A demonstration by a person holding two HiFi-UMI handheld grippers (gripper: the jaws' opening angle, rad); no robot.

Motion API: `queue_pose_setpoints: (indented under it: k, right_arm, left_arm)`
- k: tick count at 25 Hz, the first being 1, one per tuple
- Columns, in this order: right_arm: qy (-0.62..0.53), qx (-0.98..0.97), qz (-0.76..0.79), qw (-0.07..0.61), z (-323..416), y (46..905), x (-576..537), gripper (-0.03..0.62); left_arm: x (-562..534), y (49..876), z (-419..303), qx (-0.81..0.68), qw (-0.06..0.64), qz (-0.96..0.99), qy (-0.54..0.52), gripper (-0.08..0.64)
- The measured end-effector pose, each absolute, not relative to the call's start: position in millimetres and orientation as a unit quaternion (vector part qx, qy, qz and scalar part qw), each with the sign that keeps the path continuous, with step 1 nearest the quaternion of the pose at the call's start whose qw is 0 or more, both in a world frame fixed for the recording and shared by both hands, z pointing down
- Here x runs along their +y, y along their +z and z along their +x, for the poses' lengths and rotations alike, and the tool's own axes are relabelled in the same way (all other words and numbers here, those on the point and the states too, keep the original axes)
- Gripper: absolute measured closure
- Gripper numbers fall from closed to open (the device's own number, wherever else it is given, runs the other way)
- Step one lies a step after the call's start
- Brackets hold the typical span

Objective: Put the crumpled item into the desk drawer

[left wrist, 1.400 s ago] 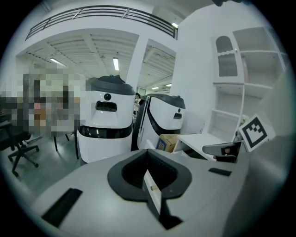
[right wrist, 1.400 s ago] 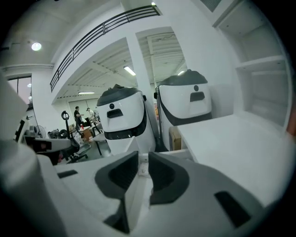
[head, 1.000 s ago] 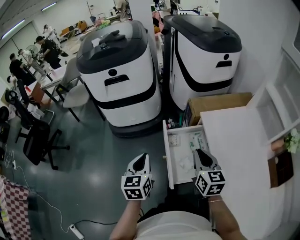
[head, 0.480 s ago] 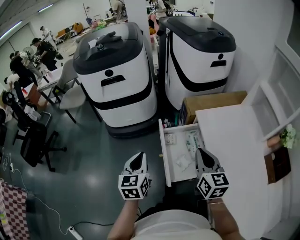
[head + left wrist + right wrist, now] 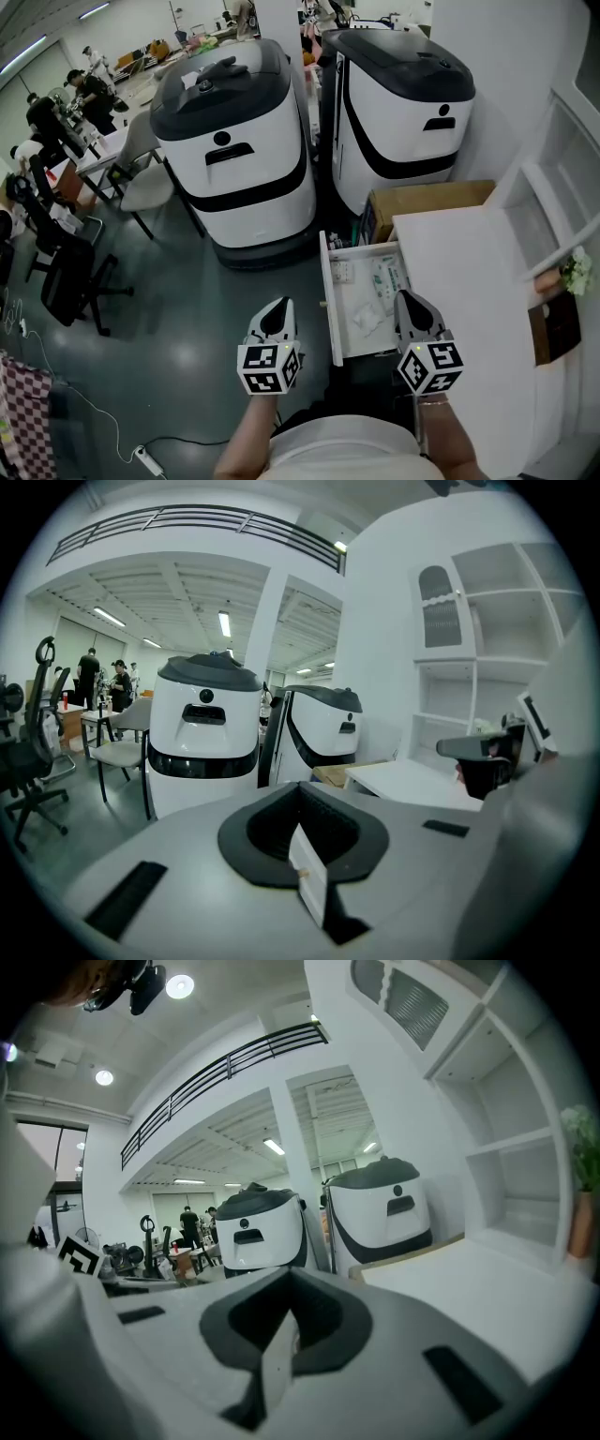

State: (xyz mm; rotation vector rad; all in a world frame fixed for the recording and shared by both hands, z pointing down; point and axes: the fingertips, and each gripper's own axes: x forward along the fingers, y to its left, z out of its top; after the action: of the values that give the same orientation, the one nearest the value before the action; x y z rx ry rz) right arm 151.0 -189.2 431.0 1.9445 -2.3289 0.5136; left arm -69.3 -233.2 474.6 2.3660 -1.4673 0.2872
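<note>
The white desk drawer [image 5: 326, 292] stands pulled out from the white desk [image 5: 459, 281]. A crumpled white item [image 5: 367, 322] lies inside it, among a few flat packets. My right gripper [image 5: 410, 306] hovers at the drawer's near right corner, just right of the crumpled item, and is shut on nothing. My left gripper [image 5: 278, 317] hangs over the dark floor left of the drawer, also shut and empty. In the left gripper view the left gripper [image 5: 307, 878] shows its plates pressed together. The right gripper [image 5: 275, 1352] looks the same in its own view.
Two large white-and-black machines [image 5: 234, 141] [image 5: 403, 94] stand beyond the drawer. A cardboard box [image 5: 427, 200] sits between them and the desk. White shelving [image 5: 553, 178] rises at the right. Office chairs [image 5: 70, 272] and people at tables are far left.
Both grippers hold almost the same places, shut. The head view has shifted slightly; the drawer stays open with the crumpled item in it.
</note>
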Motion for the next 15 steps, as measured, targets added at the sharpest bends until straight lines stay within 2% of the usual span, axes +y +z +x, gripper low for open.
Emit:
queue_pose_setpoints:
  k: [15]
  right_arm:
    - [0.172, -0.762, 0.623, 0.043, 144.1, 437.9, -184.1, 0.591]
  left_arm:
    - [-228.0, 472.2, -74.0, -0.525, 0.164, 0.828, 0.104, 0.568]
